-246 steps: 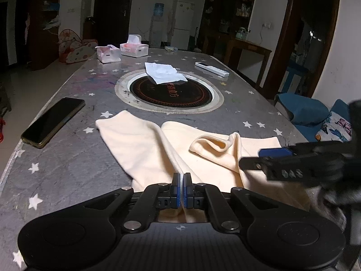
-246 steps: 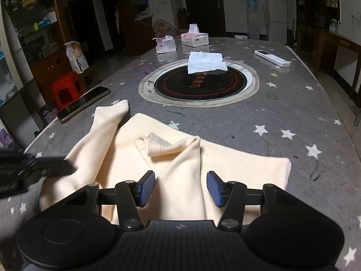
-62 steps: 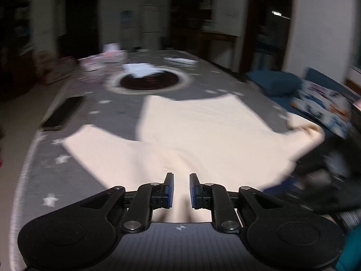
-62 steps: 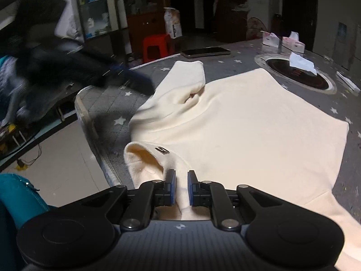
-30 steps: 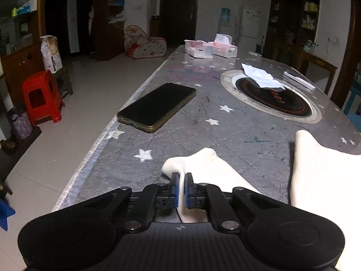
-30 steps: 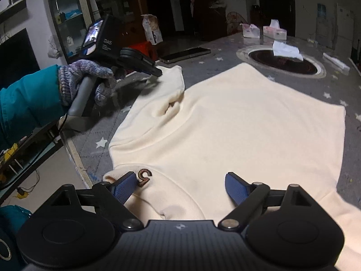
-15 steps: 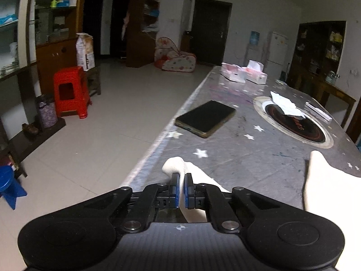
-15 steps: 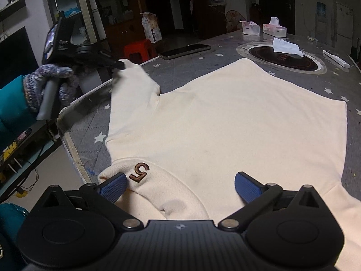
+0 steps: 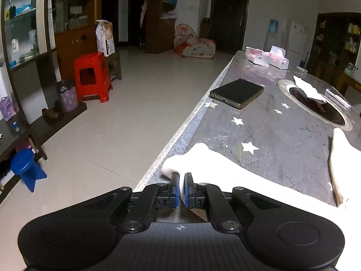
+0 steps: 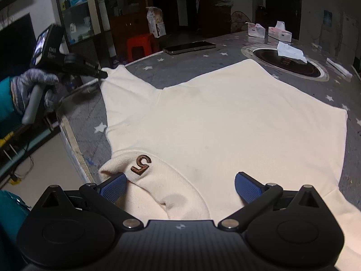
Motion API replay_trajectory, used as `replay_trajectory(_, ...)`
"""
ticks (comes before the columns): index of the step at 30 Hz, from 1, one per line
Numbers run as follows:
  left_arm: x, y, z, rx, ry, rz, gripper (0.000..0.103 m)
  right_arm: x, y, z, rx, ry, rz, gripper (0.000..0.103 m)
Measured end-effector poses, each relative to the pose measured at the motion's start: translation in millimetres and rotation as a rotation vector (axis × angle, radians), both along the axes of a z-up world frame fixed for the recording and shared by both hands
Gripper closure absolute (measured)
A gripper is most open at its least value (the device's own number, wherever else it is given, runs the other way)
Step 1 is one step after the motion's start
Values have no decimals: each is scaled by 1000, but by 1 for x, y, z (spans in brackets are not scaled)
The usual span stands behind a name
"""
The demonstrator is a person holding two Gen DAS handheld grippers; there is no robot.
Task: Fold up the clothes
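A cream sweater (image 10: 225, 117) lies spread flat on the grey star-patterned table (image 9: 270, 131). Its sleeve (image 9: 214, 160) stretches to the table's left edge. My left gripper (image 9: 181, 178) pinches the cuff there, and its jaws are opening slightly with the cloth still between the pads. In the right wrist view the left gripper (image 10: 102, 74), held by a gloved hand (image 10: 33, 88), pulls the sleeve taut. My right gripper (image 10: 179, 179) stands wide open just above the collar (image 10: 158, 180), which bears a brown "5". Nothing is held in it.
A phone (image 9: 237, 92) lies near the table's left edge beyond the sleeve. Farther back are a round hob (image 9: 315, 108) with a tissue on it, a remote (image 9: 337, 98) and two tissue boxes (image 9: 266, 57). A red stool (image 9: 92, 76) stands on the floor to the left.
The left gripper drew the sleeve outward to the table's left edge, so it now lies straight instead of folded over. The right gripper's jaws widened and stayed over the collar.
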State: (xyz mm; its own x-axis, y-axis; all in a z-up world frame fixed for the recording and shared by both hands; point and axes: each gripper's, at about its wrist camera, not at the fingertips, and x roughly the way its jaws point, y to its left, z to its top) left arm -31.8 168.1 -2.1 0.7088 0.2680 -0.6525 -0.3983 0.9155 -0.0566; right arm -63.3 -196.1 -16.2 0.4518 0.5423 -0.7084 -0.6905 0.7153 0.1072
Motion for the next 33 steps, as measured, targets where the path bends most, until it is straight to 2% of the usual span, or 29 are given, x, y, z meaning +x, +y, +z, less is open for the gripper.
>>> replay_trajectory(3,1,0,5,7,-6,3,93,1,-6,5,44,27,-8,0)
replay_trajectory(9,6,-6,20,16,-30,-3,91,-2,-18,23,112,-15,-30,0)
replay_trajectory(14,26,-44,31,-12,-45,-157,91,6,-34,28,140,-21,-98,0)
replay_trajectory(18,50,-84,35,-40,-49,-299,91,18,-49,19,162,37,-170,0)
replay_trajectory(22,81,-131,32,-21,-36,-427,79,23,-54,11,180,71,-190,0)
replay_trajectory(27,120,-174,22,18,-6,-525,74,25,-57,4,187,95,-191,0)
replay_trajectory(33,155,-196,10,21,19,-566,63,26,-59,2,201,95,-185,0)
